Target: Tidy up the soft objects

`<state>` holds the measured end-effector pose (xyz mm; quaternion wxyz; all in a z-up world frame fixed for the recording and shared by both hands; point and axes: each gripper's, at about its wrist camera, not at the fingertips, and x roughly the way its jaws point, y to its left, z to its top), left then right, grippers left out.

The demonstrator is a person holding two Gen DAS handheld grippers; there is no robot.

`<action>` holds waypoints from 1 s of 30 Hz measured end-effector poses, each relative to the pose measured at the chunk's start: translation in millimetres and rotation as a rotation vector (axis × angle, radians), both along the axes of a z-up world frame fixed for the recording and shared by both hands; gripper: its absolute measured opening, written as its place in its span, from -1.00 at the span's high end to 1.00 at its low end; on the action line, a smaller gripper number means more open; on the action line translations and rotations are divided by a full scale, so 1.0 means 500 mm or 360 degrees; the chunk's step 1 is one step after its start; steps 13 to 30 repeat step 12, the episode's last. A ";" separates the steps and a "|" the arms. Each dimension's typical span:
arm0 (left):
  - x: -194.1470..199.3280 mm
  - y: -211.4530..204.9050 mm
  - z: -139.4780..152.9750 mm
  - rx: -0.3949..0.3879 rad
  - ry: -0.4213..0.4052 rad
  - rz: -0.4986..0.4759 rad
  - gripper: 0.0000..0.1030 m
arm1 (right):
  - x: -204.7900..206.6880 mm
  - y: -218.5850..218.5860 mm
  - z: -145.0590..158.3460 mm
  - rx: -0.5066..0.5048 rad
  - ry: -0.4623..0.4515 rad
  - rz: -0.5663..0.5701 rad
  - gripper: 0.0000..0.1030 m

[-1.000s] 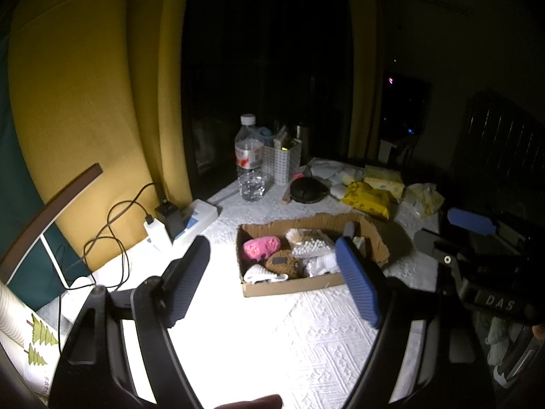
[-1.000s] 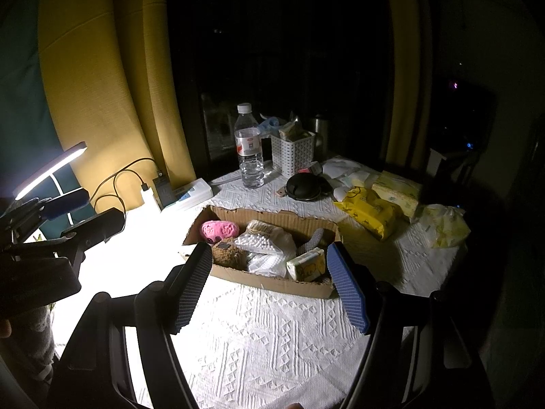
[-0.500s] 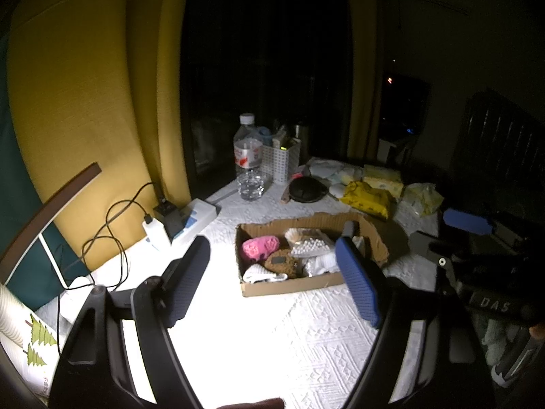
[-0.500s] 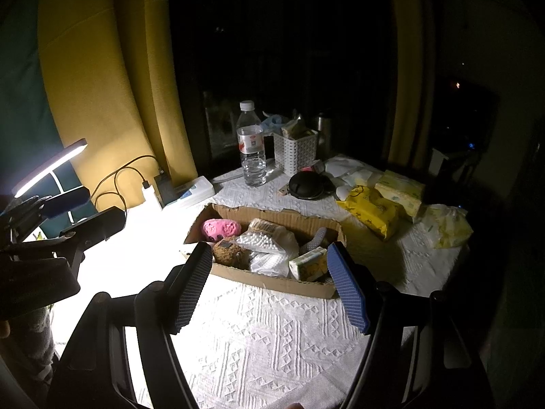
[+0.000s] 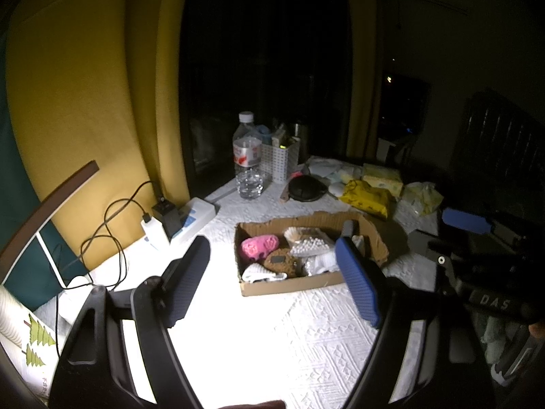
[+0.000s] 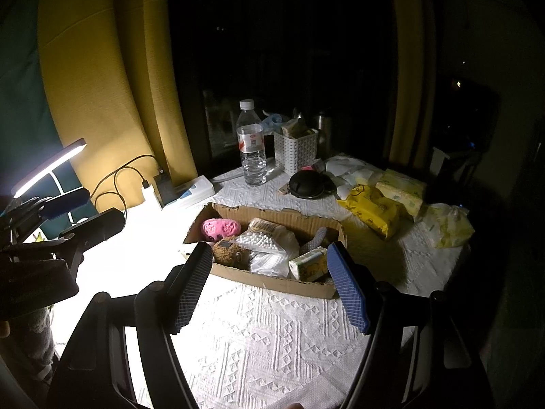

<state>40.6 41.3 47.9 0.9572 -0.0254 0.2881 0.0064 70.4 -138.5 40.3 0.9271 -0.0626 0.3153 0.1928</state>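
Note:
A shallow cardboard box (image 5: 289, 286) (image 6: 265, 281) stands on the white tablecloth. It holds a pink plush (image 5: 259, 247) (image 6: 221, 228), a brown plush (image 5: 281, 262) (image 6: 230, 254), a white cloth (image 5: 264, 274), a bag of white beads (image 5: 310, 243) (image 6: 262, 240) and a small green-yellow tissue pack (image 6: 308, 267). My left gripper (image 5: 272, 286) is open and empty, above the table in front of the box. My right gripper (image 6: 269, 286) is open and empty, just before the box's near wall.
Behind the box stand a water bottle (image 6: 251, 150), a white basket (image 6: 295, 150) and a black round case (image 6: 308, 185). Yellow tissue packs (image 6: 371, 209) lie at the right. A power strip with cables (image 5: 184, 220) and a lit desk lamp (image 6: 47, 167) are at the left.
Both grippers have drifted slightly, staying open; the right one is a little nearer the box. Nothing in the box has moved.

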 end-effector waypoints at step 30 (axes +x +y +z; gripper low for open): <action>0.005 -0.010 -0.010 0.0001 0.0006 -0.0026 -0.50 | 0.004 0.002 -0.004 -0.0001 0.0007 0.0005 -0.42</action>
